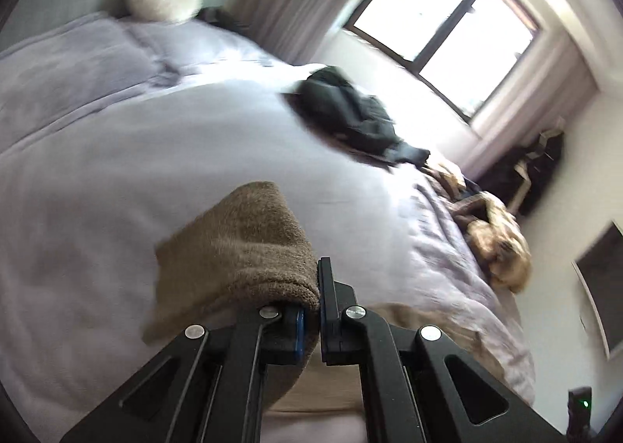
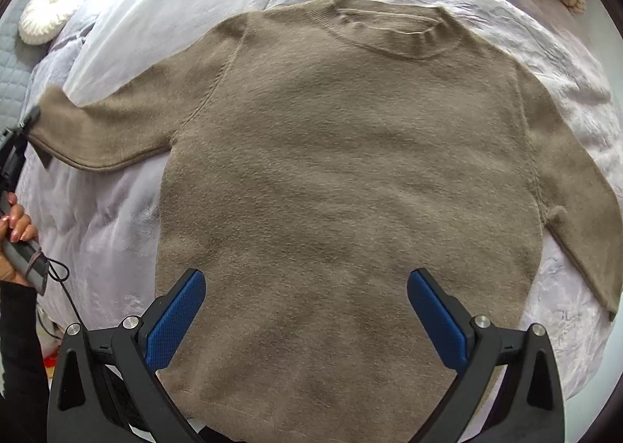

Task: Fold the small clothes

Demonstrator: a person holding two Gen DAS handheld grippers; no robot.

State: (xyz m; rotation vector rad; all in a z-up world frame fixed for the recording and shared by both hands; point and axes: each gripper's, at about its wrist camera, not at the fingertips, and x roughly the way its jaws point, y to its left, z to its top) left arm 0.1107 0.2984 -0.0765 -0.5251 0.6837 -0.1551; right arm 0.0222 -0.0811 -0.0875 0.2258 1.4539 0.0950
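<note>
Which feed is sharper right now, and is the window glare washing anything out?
Right wrist view: sharp, evenly lit, brown sweater crisp, only fisheye bending at edges. Left wrist view: motion-blurred; the window blows out white, glare bleaches the bed cover near the dark clothes; the sleeve by the left tongs stays readable.

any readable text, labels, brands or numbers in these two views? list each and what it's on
None readable in either view.
Sweater: plain knit, no tag or print showing.
Left gripper and right gripper: no markings visible.
Dark framed panel on the wall: blank, nothing legible.
Small device with a green light: no text, only the light.
Dark clothes on the bed: blurred, nothing can be made out.
</note>
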